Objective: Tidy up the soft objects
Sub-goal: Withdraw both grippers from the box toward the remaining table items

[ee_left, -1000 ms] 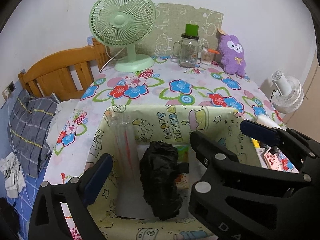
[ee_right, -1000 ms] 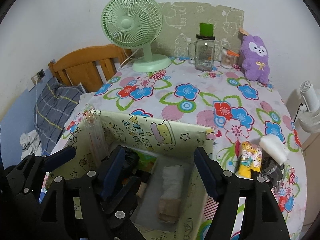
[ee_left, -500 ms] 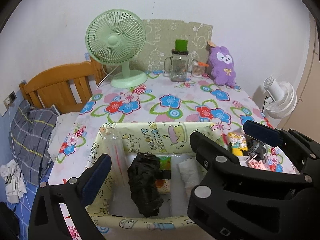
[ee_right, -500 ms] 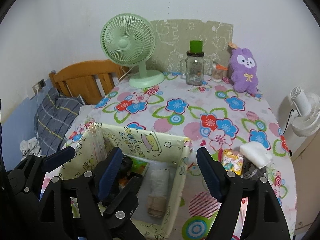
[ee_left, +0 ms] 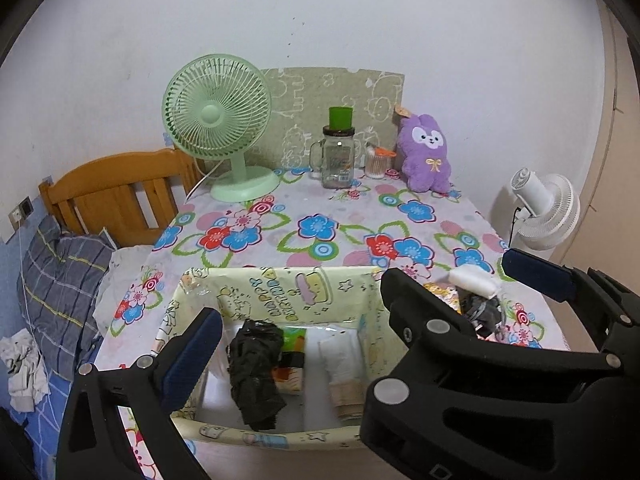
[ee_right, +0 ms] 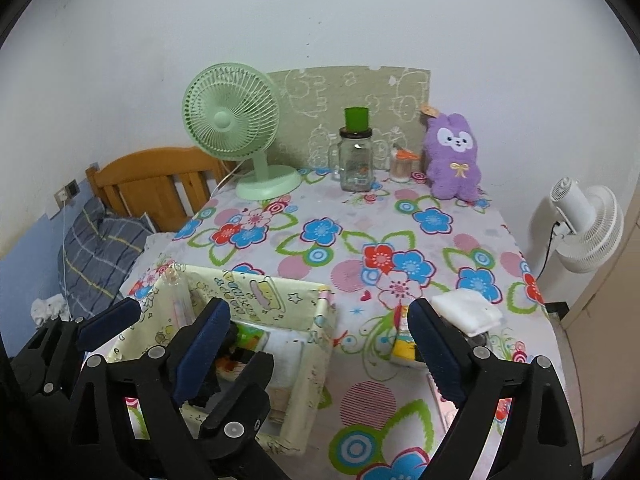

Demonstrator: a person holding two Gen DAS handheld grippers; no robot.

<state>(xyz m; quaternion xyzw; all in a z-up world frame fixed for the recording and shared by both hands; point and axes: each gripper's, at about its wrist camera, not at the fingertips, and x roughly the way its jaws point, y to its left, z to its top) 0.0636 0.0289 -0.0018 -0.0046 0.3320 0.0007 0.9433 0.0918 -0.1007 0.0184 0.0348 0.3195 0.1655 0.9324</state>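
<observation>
both tools backed off box (ee_left: 276,292), right tool (ee_right: 320,344) opening

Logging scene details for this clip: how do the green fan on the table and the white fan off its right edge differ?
The green fan stands on the floral table by the wall; the white fan stands off the table, beyond its right edge. The green fan's grille faces the camera; the white fan shows its motor housing and faces away. The green fan appears larger in frame. Both have round grilles and trailing cords.

Floral table (ee_right: 432,248): bin (ee_right: 316,344), fan (ee_right: 240,128), jar (ee_right: 356,160) (green-capped), plush (ee_right: 454,160).
</observation>
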